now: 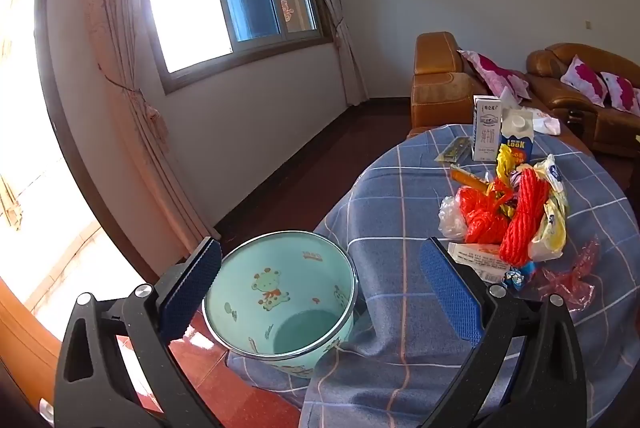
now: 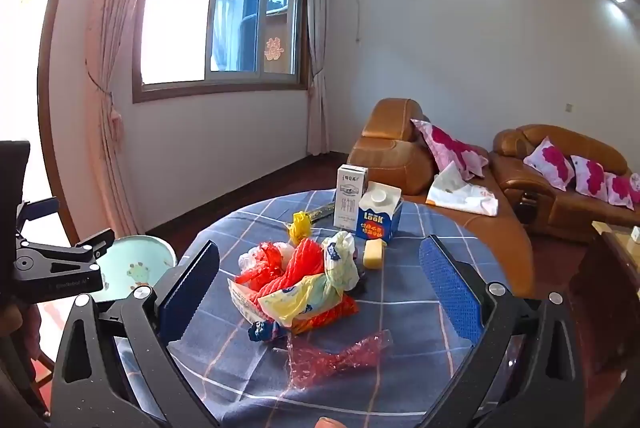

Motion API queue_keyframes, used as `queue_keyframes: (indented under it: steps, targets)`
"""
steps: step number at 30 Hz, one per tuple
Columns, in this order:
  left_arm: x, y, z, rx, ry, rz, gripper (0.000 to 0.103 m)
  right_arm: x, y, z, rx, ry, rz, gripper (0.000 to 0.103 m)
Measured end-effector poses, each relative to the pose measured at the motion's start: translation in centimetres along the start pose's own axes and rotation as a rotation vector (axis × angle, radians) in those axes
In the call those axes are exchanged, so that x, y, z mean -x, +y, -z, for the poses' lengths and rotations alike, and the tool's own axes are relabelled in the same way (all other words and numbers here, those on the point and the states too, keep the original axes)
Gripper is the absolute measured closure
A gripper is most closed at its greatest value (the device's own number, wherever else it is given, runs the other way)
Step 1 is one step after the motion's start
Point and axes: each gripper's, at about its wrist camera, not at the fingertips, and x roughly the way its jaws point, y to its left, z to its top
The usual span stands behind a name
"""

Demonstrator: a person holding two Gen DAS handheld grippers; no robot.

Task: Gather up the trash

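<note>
Both grippers, left [image 1: 320,292] and right [image 2: 320,292], gaped wide, empty; pickup pending: pink wrapper [image 2: 332,358] into bin [image 1: 280,292].

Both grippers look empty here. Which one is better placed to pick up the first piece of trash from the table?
Right. The right gripper is open and faces the trash pile, with the pink wrapper nearest it. The left gripper, also open, points at the mint bin off the table's edge.

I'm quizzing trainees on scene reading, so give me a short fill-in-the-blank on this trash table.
1. The mint bin is ____ inside.
2. Both cartons, white and blue, stand ____.
3. The tablecloth is blue with a ____ pattern.
4. The right gripper has its jaws ____.

Answers: empty; upright; checked; open
</note>
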Motion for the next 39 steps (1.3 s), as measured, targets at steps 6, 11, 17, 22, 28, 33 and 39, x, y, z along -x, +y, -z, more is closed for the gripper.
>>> queue_keyframes:
  steps: [6,11,17,22,28,33,39]
  targets:
    - [-0.5,0.5,-0.3,0.01,0.018,0.008,0.006,-0.5,-0.6,0.3,-0.024,0.011,-0.012,0.005]
    - [0.1,0.1,-0.1,0.0,0.003,-0.023,0.006,-0.1,-1.0,0.1,-0.025,0.016,-0.001,0.005]
    - [0.3,0.3,-0.2,0.0,-0.006,-0.031,0.006,-0.9,-0.6,0.6,-0.023,0.027,0.001,0.005]
    - [0.4,0.4,-0.3,0.003,-0.011,-0.039,0.006,-0.9,-0.6,0.7,-0.024,0.02,0.005,0.005]
    - [0.4,0.5,-0.3,0.003,-0.012,-0.045,0.006,-1.0,-0.8,0.6,-0.029,0.022,0.007,0.005]
    - [0.6,0.6,-0.4,0.006,-0.015,-0.047,0.006,-0.9,-0.8,0.7,-0.03,0.023,0.005,0.005]
    - [0.6,0.8,-0.5,0.009,-0.016,-0.05,0.006,-0.9,-0.8,0.7,-0.031,0.022,0.005,0.005]
